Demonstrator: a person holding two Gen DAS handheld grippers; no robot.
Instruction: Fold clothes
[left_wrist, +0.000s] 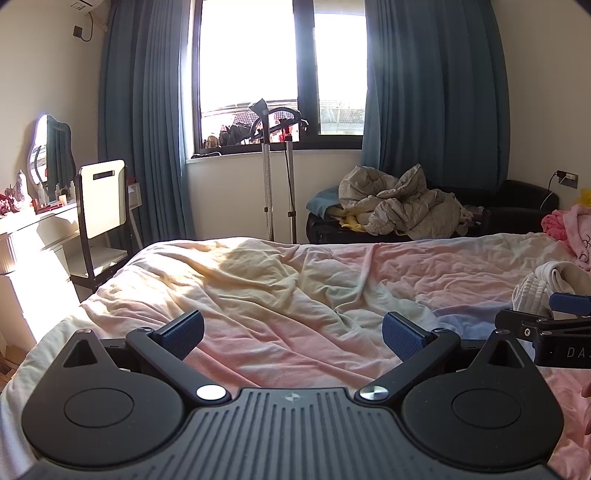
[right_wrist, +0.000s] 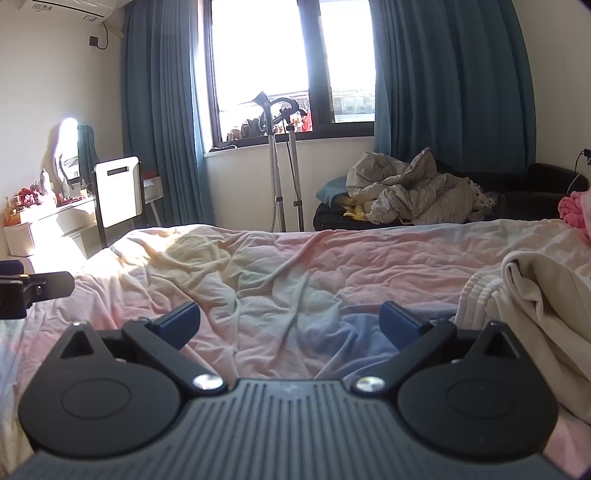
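Observation:
A cream garment with a ribbed white cuff lies crumpled on the bed just right of my right gripper; it shows small at the right edge of the left wrist view as the cream garment. My right gripper is open wide over the pink and yellow sheet, nothing between its blue pads. My left gripper is open too, held over the bed with nothing in it. Each gripper's tip shows at the other view's edge: the right gripper and the left gripper.
A pink cloth pile lies at the bed's far right. Beyond the bed stand a garment steamer pole, a dark sofa with a grey quilt, a white chair and a dressing table at the left.

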